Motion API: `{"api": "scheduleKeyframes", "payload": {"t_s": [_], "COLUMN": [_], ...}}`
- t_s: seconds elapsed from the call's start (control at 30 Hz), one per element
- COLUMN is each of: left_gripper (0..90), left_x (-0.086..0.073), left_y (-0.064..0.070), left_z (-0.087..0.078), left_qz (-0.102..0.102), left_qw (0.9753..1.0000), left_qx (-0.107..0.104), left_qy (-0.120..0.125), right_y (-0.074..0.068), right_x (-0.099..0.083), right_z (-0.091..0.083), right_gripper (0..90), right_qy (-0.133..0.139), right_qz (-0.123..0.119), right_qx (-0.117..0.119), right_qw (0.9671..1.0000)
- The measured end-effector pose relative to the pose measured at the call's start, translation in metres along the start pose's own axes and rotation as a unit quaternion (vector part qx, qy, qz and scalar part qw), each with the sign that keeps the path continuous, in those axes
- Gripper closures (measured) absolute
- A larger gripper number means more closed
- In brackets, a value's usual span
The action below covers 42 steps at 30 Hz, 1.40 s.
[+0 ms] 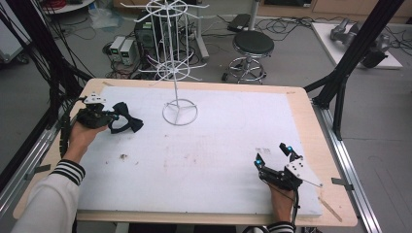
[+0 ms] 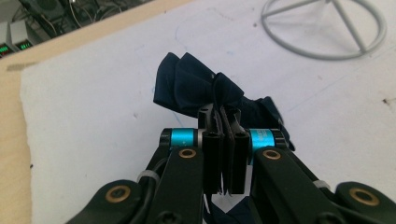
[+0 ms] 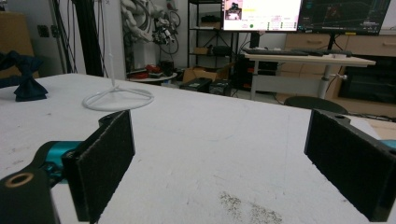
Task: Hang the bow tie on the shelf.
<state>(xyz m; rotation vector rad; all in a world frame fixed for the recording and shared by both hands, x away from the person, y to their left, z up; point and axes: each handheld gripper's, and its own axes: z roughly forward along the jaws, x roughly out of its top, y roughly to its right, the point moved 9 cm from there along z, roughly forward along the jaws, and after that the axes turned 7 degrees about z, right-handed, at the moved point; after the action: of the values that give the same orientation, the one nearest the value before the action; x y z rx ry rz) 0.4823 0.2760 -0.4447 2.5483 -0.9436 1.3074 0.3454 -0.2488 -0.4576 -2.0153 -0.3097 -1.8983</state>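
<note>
A dark navy bow tie [image 1: 125,118] lies on the white foam board [image 1: 214,145] at the far left. My left gripper [image 1: 112,116] is shut on it; in the left gripper view the jaws pinch the bow tie [image 2: 196,86] near its knot, with the left gripper [image 2: 224,116] pressed together. A white wire display rack [image 1: 179,63] stands at the back centre on a ring base [image 2: 324,28]. My right gripper [image 1: 273,154] rests open near the front right, with nothing between its pads [image 3: 105,161]. The bow tie [image 3: 23,81] and the rack's base [image 3: 117,98] appear far off in the right gripper view.
The wooden table edge [image 1: 311,126] frames the board. A black stool [image 1: 252,48], cables and computer boxes [image 1: 121,48] stand on the floor behind. Black frame posts [image 1: 354,53] rise at the right.
</note>
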Motion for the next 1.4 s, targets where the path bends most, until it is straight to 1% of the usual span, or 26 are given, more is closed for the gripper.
{"api": "scheduleKeyframes", "payload": {"t_s": [0.1,0.13,0.17,0.2,0.23,0.27,0.37,0.5,0.53,0.57,0.67,0.83,0.9,0.93,0.97,1.0,1.03,1.07,1.1,1.13,1.2,1.27,1.3,1.4], "left_gripper": [87.5,87.5,87.5,87.5,87.5,87.5,87.5,87.5,87.5,87.5,87.5,87.5,87.5,87.5,87.5,87.5,87.5,87.5,87.4,87.5,87.5,87.4,87.4,87.4], "left_x": [0.006,0.010,0.010,0.013,0.015,0.018,0.025,0.036,0.041,0.043,0.057,0.070,0.075,0.079,0.079,0.082,0.082,0.086,0.086,0.089,0.093,0.097,0.099,0.106], "left_y": [0.002,0.003,0.003,0.004,0.004,0.005,0.006,0.009,0.010,0.011,0.016,0.022,0.024,0.025,0.025,0.027,0.027,0.031,0.031,0.033,0.036,0.038,0.038,0.040], "left_z": [-0.002,-0.005,-0.005,-0.007,-0.008,-0.010,-0.014,-0.021,-0.024,-0.026,-0.033,-0.042,-0.046,-0.051,-0.051,-0.055,-0.055,-0.060,-0.060,-0.063,-0.069,-0.074,-0.076,-0.085], "left_qz": [0.002,0.005,0.005,0.005,0.008,0.007,0.004,0.003,0.004,0.005,0.006,0.017,0.019,0.021,0.021,0.024,0.024,0.029,0.029,0.031,0.041,0.047,0.046,0.051], "left_qw": [0.9998,0.9994,0.9994,0.9989,0.9987,0.9979,0.9964,0.9937,0.9927,0.9922,0.9891,0.9868,0.9851,0.9835,0.9835,0.9824,0.9824,0.9811,0.9811,0.9799,0.9792,0.9781,0.9776,0.9749], "left_qx": [-0.001,0.000,0.000,0.000,0.000,-0.001,0.000,-0.002,-0.002,-0.002,-0.006,-0.009,-0.010,-0.011,-0.011,-0.013,-0.013,-0.016,-0.016,-0.017,-0.019,-0.019,-0.020,-0.021], "left_qy": [0.020,0.035,0.035,0.046,0.051,0.064,0.084,0.112,0.121,0.125,0.147,0.161,0.171,0.180,0.180,0.185,0.185,0.191,0.191,0.196,0.198,0.202,0.204,0.215], "right_y": [0.000,0.000,0.000,0.000,0.000,0.000,0.000,0.000,0.000,0.000,0.000,0.000,0.000,0.000,0.000,0.000,0.000,0.000,0.000,0.000,0.000,0.000,0.000,0.000], "right_x": [0.000,0.000,0.000,0.000,0.000,0.000,0.000,0.000,0.000,0.000,0.000,0.000,0.000,0.000,0.000,0.000,0.000,0.000,0.000,0.000,0.000,0.000,0.000,0.000], "right_z": [0.000,0.000,0.000,0.000,0.000,0.000,0.000,0.000,0.000,0.000,0.000,0.000,0.000,0.000,0.000,0.000,0.000,0.000,0.000,0.000,0.000,0.000,0.000,0.000], "right_gripper": [7.6,7.6,7.6,7.6,7.6,7.6,7.6,7.6,7.6,7.6,7.6,7.6,7.6,7.6,7.6,7.6,7.6,7.6,7.6,7.6,7.6,7.6,7.6,7.6], "right_qy": [0.000,-0.001,-0.001,-0.002,-0.002,-0.001,-0.001,-0.001,-0.001,-0.001,-0.001,-0.001,-0.001,-0.001,-0.001,-0.001,-0.001,-0.001,-0.001,-0.001,-0.001,-0.001,-0.001,-0.001], "right_qz": [0.000,0.001,0.001,0.002,0.002,0.001,0.001,0.001,0.001,0.001,0.001,-0.001,0.001,0.001,0.001,0.000,0.000,0.001,0.001,0.001,0.001,0.001,0.001,0.001], "right_qx": [0.000,-0.001,-0.001,-0.001,-0.001,-0.001,-0.001,0.000,0.000,0.000,0.000,0.000,0.000,0.000,0.000,0.000,0.000,0.000,0.000,0.000,0.000,0.000,0.000,-0.001], "right_qw": [1.0000,1.0000,1.0000,1.0000,1.0000,1.0000,1.0000,1.0000,1.0000,1.0000,1.0000,1.0000,1.0000,1.0000,1.0000,1.0000,1.0000,1.0000,1.0000,1.0000,1.0000,1.0000,1.0000,1.0000]}}
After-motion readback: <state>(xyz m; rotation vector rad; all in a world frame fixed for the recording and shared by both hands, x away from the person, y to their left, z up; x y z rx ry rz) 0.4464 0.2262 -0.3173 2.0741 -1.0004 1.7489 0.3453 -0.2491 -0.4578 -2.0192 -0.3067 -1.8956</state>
